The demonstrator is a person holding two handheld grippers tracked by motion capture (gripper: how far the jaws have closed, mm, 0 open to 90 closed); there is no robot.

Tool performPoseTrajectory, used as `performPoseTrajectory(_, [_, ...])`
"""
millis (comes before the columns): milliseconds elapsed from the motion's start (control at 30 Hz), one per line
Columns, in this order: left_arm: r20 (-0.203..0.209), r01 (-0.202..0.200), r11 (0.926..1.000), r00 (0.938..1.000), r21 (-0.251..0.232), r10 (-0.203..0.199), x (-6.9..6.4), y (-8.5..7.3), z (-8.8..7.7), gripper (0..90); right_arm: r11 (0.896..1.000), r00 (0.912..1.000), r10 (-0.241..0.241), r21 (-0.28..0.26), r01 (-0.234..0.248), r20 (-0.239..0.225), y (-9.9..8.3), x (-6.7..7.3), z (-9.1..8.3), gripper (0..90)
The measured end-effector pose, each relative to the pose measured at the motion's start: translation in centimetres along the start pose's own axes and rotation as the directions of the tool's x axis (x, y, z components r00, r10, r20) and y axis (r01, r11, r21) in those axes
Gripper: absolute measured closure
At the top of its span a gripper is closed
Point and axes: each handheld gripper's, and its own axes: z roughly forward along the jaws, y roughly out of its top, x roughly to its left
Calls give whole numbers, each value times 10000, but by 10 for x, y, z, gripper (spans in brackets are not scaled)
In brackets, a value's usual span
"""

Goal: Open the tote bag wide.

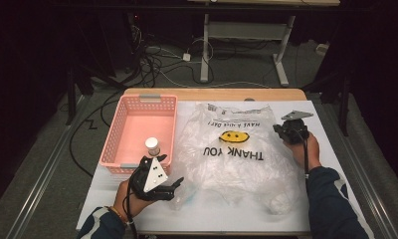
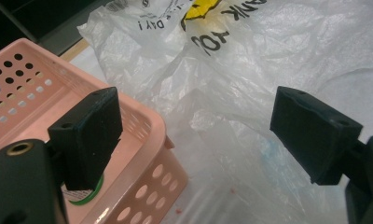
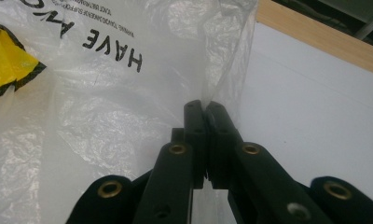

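A clear plastic bag printed "THANK YOU" with a yellow smiley lies crumpled on the white table top. My right gripper is shut on the bag's right edge, its jaws pressed together on the thin film. My left gripper is open near the bag's lower left corner, next to a pink basket. In the left gripper view the jaws stand wide apart over the basket's corner and the bag. A small white-capped bottle stands inside the basket.
The wooden table edge runs along the far side. Cables and a desk frame lie on the floor beyond. The person's forearms enter from the bottom.
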Motion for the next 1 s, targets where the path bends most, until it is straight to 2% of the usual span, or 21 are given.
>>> performPoseTrajectory(200, [43,-37,10000,10000,70,37,-1,0,1,159,9994,9984,335,-59,-332,456,-4,-12,-5,900])
performPoseTrajectory(333, [84,-36,10000,10000,88,36,-1,0,2,159,9980,9965,636,-100,-632,546,-8,-22,-7,900])
performPoseTrajectory(567, [66,-48,9999,10000,120,47,0,0,2,159,9973,9929,737,-60,-735,932,-12,-31,-10,900])
performPoseTrajectory(633, [74,-17,9999,10000,124,16,1,0,1,159,9965,9898,831,-31,-833,1161,-14,-34,-10,900])
performPoseTrajectory(767, [92,-47,9999,9999,152,46,0,-1,1,159,9907,9803,1340,43,-1361,1448,-22,-42,-14,900])
performPoseTrajectory(900, [35,-67,9998,10000,167,66,0,-1,0,159,9879,9725,1513,75,-1550,1774,-29,-43,-21,900])
performPoseTrajectory(967, [33,-37,9999,10000,150,37,1,-1,0,159,9846,9702,1707,69,-1744,1723,-32,-44,-24,900])
performPoseTrajectory(1000, [0,-47,9999,10000,144,47,1,0,-1,159,9817,9645,1865,38,-1905,1870,-33,-44,-27,900])
